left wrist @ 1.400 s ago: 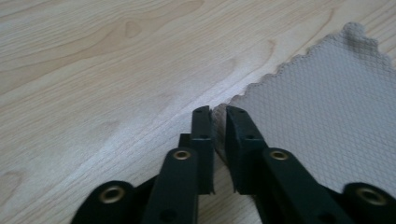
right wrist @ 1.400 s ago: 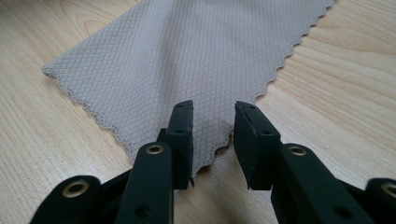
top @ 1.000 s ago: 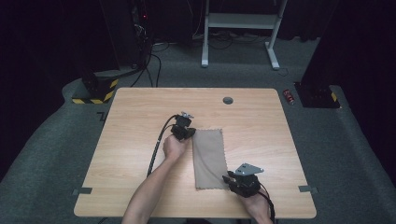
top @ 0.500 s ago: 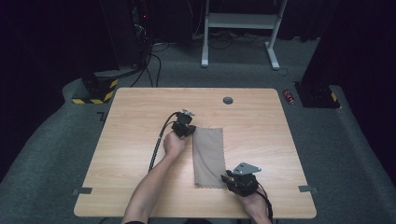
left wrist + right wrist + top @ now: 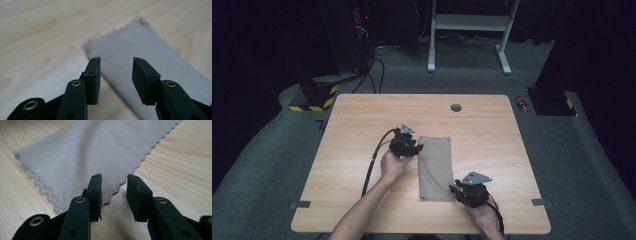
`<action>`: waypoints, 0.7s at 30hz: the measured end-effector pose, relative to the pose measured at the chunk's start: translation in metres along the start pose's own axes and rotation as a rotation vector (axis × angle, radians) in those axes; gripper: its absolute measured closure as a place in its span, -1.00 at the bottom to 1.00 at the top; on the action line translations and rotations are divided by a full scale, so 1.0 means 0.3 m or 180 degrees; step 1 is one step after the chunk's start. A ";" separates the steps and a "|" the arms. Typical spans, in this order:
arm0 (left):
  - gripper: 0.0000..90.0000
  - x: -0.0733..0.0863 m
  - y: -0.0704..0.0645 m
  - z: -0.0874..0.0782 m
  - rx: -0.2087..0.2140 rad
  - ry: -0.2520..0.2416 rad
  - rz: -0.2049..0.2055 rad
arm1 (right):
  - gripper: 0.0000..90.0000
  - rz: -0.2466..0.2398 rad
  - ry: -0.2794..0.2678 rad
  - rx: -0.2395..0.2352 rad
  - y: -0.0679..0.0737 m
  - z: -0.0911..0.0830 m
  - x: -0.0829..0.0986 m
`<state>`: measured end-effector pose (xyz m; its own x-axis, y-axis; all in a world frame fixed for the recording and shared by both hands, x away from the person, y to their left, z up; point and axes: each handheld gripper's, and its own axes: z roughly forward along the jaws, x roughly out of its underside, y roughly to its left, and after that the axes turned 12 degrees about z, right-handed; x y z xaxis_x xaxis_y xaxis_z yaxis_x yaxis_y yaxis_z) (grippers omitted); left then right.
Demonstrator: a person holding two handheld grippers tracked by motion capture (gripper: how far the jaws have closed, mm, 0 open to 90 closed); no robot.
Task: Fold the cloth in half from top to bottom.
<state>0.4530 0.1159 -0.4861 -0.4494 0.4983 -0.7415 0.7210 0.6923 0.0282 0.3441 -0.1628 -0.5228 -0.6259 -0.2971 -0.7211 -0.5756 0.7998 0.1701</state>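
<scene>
A beige folded cloth (image 5: 435, 167) with zigzag edges lies flat on the wooden table (image 5: 352, 120). My left gripper (image 5: 416, 148) is at the cloth's far left corner. In the left gripper view it (image 5: 115, 67) is open, its jaws just over the edge of the cloth (image 5: 140, 50). My right gripper (image 5: 455, 190) sits at the cloth's near right corner. In the right gripper view it (image 5: 113, 185) is open, its jaws straddling the scalloped corner of the cloth (image 5: 87, 152). Neither gripper holds anything.
A round grey grommet (image 5: 456, 107) is set in the table near its far edge. A black cable (image 5: 372, 160) trails from the left gripper toward the table's front. Beyond the table are a white desk frame (image 5: 469, 30), floor cables and a yellow-black striped block (image 5: 314, 97).
The left gripper has shifted slightly right, onto the cloth's far left corner. The right gripper has stayed at the near right corner. The cloth has not moved.
</scene>
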 end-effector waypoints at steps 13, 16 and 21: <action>0.21 0.184 -0.259 -0.135 0.0341 0.0122 0.0036 | 0.43 -0.0019 -0.0012 0.0030 -0.002 0.003 -0.002; 0.22 0.194 -0.295 -0.127 0.0349 0.0203 0.0091 | 0.43 -0.0012 -0.0013 0.0035 -0.001 0.002 -0.002; 0.44 0.206 -0.326 -0.114 0.0306 0.0264 0.0226 | 0.43 -0.0013 -0.0013 0.0038 -0.001 0.002 -0.002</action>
<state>0.3367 0.0970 -0.5117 -0.4347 0.5885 -0.6817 0.7980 0.6025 0.0113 0.3451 -0.1625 -0.5229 -0.6213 -0.2982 -0.7246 -0.5719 0.8047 0.1592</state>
